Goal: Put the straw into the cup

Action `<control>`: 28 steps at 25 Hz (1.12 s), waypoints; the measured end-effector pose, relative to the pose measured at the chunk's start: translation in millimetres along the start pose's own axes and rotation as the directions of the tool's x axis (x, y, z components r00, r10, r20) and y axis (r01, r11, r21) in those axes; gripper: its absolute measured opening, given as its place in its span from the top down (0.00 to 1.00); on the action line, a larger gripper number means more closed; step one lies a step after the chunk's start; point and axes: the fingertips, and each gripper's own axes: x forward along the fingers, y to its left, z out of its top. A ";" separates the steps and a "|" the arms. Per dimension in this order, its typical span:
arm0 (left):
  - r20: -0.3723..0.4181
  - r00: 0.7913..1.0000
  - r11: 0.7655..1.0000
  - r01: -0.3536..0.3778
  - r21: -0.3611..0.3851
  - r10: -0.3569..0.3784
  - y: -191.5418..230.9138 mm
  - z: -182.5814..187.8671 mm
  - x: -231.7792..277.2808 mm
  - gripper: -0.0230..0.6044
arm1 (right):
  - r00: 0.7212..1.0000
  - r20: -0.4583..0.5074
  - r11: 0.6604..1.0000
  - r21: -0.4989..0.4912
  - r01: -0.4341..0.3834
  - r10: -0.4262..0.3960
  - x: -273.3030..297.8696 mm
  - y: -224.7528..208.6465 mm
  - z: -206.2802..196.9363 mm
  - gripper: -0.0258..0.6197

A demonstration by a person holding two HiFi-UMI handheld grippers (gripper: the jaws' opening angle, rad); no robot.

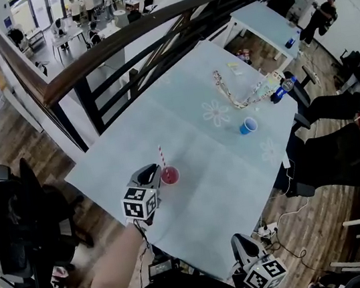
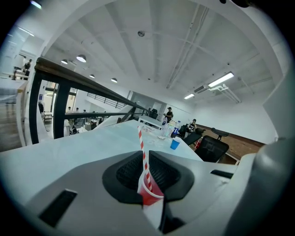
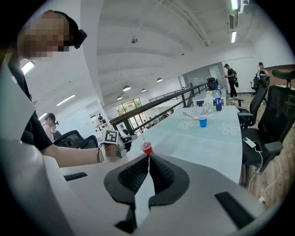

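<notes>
A small red cup (image 1: 170,175) stands on the pale table (image 1: 214,189) near its front left corner. A red-and-white striped straw (image 1: 162,155) rises out of it, leaning slightly left. My left gripper (image 1: 153,174) is against the cup's left side. In the left gripper view its jaws (image 2: 144,162) are shut on the straw (image 2: 141,140) just above the cup's rim (image 2: 151,191). My right gripper (image 1: 237,240) hangs off the table's front edge, shut and empty. In the right gripper view it (image 3: 148,164) points at the cup (image 3: 147,148).
A blue cup (image 1: 248,126) stands further back on the table, with a bottle (image 1: 287,86) and small clutter (image 1: 229,91) at the far end. Black chairs (image 1: 331,156) line the right side. A dark railing (image 1: 118,55) runs along the left.
</notes>
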 end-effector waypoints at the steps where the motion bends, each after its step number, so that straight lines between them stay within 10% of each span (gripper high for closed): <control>1: 0.001 1.000 1.000 -0.001 -0.008 0.001 -1.3 0.0 -2.8 0.92 | 1.000 0.002 1.000 0.002 -0.002 0.002 -0.5 -0.6 0.0 0.91; 19: 0.115 0.985 0.988 0.116 0.107 -0.128 -135.9 40.7 -143.9 0.92 | 0.985 0.081 0.989 -0.002 -0.149 0.149 -23.3 10.9 7.7 0.91; 28: 0.119 0.989 0.979 0.059 0.195 -0.084 -209.6 39.4 -210.2 0.92 | 0.961 0.124 0.966 -0.102 -0.236 0.247 -54.5 18.9 16.0 0.91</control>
